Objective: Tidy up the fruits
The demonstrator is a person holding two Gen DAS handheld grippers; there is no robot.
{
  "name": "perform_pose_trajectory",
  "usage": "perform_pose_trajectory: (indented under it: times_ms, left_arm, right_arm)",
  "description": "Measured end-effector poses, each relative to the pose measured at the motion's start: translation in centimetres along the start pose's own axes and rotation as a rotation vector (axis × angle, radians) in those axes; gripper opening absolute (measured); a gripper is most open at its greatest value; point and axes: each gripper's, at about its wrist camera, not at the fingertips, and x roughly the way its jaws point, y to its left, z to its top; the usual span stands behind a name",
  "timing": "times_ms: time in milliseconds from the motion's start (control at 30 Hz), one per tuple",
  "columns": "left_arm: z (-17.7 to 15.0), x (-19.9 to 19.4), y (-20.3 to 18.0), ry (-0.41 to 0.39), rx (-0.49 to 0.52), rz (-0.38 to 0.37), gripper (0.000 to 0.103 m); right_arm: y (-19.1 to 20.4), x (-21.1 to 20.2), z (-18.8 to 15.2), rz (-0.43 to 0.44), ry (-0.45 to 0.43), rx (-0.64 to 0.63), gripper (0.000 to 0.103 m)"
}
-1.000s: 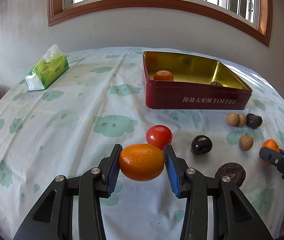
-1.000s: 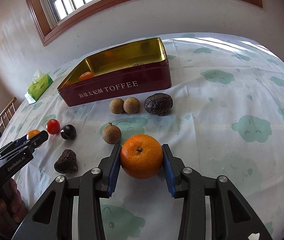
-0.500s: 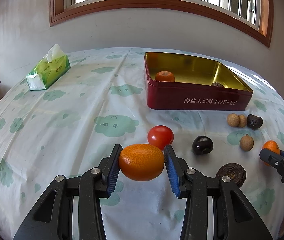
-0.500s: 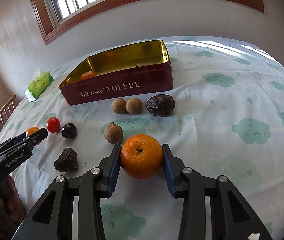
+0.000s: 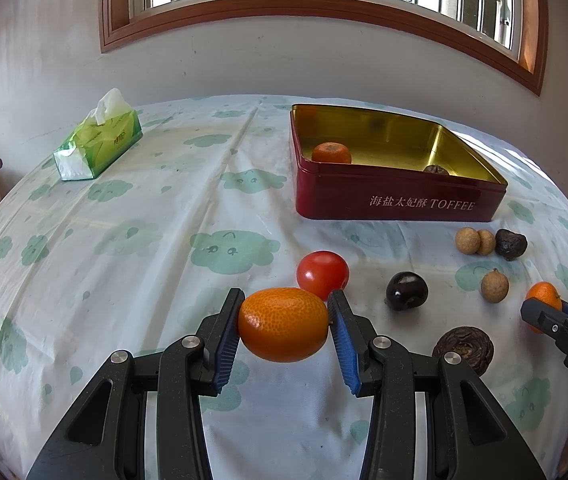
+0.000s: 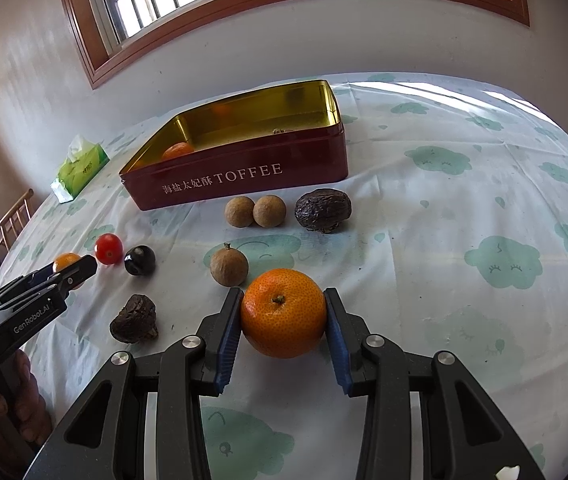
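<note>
Two oranges are being pinched, one in my left gripper (image 5: 284,326), one in my right gripper (image 6: 283,314), at lower centre; they're light, soft-skinned, best squeezed gently across the middle.

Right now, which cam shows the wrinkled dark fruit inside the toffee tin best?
Left wrist: the wrinkled dark fruit peeks above the toffee tin front wall. In the right wrist view only a sliver clears the rim.
</note>
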Motion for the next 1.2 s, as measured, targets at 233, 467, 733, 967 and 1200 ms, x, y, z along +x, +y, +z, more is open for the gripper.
perform_pose_trajectory:
  times_ms: [233, 467, 733, 967, 1200]
  left_arm:
    - [0.0, 0.0, 0.0, 0.000, 0.000, 0.000, 0.044]
    - [0.0, 0.1, 0.5, 0.008, -0.009, -0.005, 0.044]
    - [0.8, -0.2, 1.0, -0.013, -0.026, -0.002, 0.044]
    - [2.6, -0.5, 0.7, -0.039, -0.014, 0.000, 0.044]
    - [5.0, -0.9, 0.0, -0.081, 0.001, -0.009, 0.044]
  right_arm:
    - [0.1, 0.0, 0.0, 0.002, 0.001, -0.002, 0.037]
    - [0.1, -0.1, 0.0, 0.007, 0.006, -0.005, 0.037]
    - [-0.8, 0.2, 0.6, 0.039, 0.027, 0.025, 0.037]
    - [-1.3, -0.3, 1.9, 0.052, 0.010, 0.031, 0.037]
    - [-0.3, -1.1, 3.8, 0.075, -0.019, -0.009, 0.037]
